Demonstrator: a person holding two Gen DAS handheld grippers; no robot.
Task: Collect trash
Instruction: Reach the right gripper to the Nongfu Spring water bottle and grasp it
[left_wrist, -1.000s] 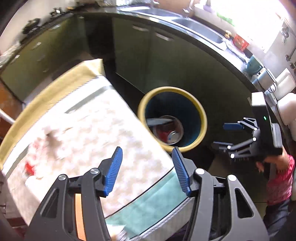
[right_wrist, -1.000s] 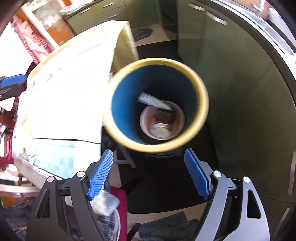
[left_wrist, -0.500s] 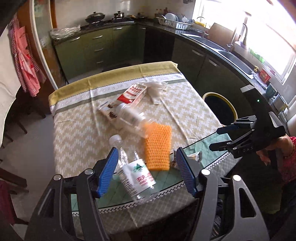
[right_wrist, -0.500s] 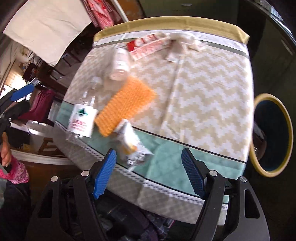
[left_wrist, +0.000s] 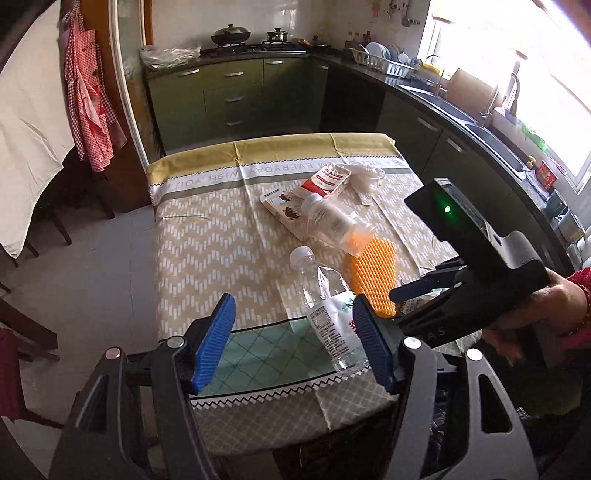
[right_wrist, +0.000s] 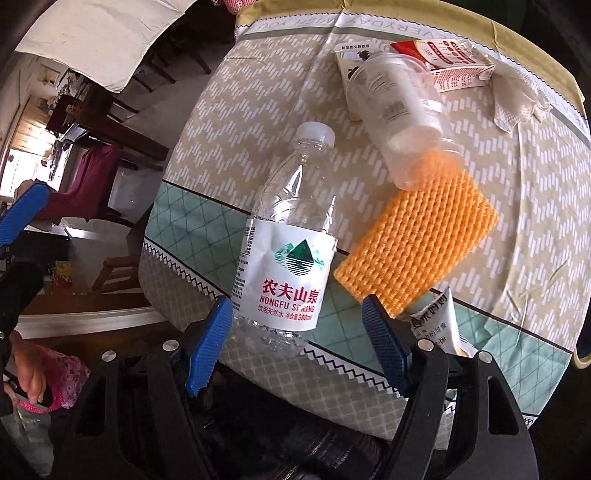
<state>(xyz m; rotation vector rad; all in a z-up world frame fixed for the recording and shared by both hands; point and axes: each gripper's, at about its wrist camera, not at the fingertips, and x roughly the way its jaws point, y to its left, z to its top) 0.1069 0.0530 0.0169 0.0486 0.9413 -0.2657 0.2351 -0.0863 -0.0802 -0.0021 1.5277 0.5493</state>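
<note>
1. The water bottle lies on its side on the counter, near the front edge, on the green band of the tablecloth. Its white cap points away from the edge. I take this bottle as the landmark.
2. The right tool hangs over the front edge of the counter. Its blue pads stand apart and hold nothing. The bottom end of the bottle lies just ahead of the gap between them; the pads do not touch it.
3. The left tool is also apart and empty. In its view the bottle lies ahead and close to the right pad, apart from it.
4. To the right of the bottle lies an orange foam net, very near it.
5. Beyond the bottle a clear plastic jar lies on its side, its open end over the far end of the net.
6. Behind the jar lie two cartons, one red and white.
7. Right of the bottle's bottom, at the edge, lies a small crumpled pack, partly hidden by the right tool; perhaps a drink pouch.
</note>
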